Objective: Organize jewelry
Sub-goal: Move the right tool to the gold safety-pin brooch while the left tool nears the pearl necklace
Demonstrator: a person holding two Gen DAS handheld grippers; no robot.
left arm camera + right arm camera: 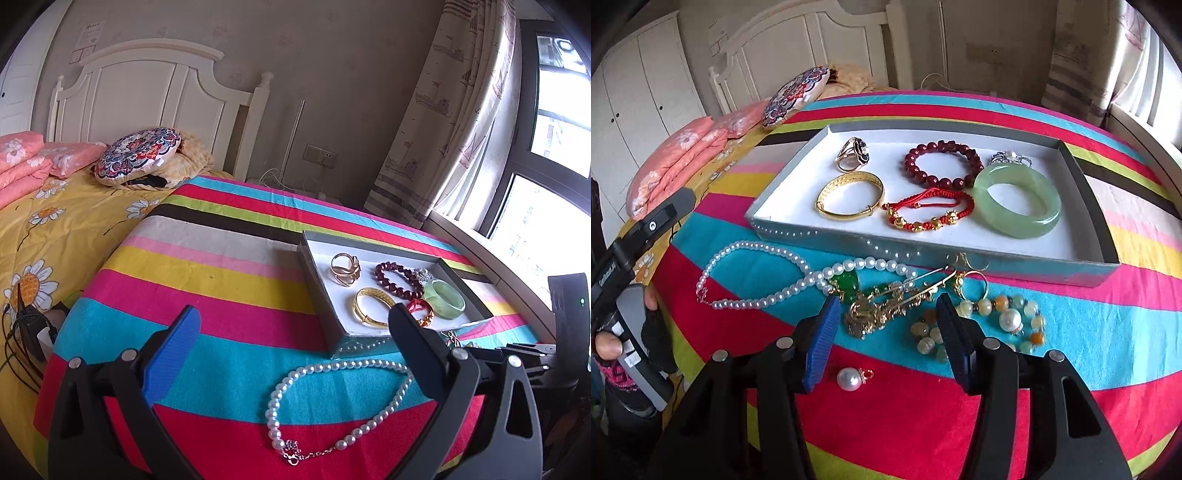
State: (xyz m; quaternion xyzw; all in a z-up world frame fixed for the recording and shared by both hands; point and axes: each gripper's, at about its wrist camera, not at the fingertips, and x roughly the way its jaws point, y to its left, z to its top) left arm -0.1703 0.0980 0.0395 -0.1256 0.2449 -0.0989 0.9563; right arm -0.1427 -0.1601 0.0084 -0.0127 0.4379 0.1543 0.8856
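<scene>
Both sets of jaws stand wide apart and grip nothing. My left gripper (pixel 295 325) hangs above the striped cloth (pixel 207 295), with the pearl necklace (pixel 332 398) lying in a loop between its fingers. My right gripper (pixel 886 306) hangs low over a tangle of gold and green chain pieces (pixel 882 302), without touching it as far as I can see.

I note a shallow grey tray (pixel 960 254) on the cloth beyond both grippers. Inside it, on the white lining: a gold ring (pixel 851 154), a dark red bead bracelet (pixel 942 164), a gold bangle (pixel 849 196), a red cord bracelet with gold beads (pixel 929 210), a pale green bangle (pixel 1017 201) and a small silver piece (pixel 1010 158) at the far edge, partly hidden by the green bangle.

Loose on the cloth, in front of the tray: the pearl necklace to the left, a bead bracelet of pale green and orange stones (pixel 1004 321) to the right, and a single pearl pendant (pixel 849 378) near my right gripper's left finger, apart from the rest
</scene>
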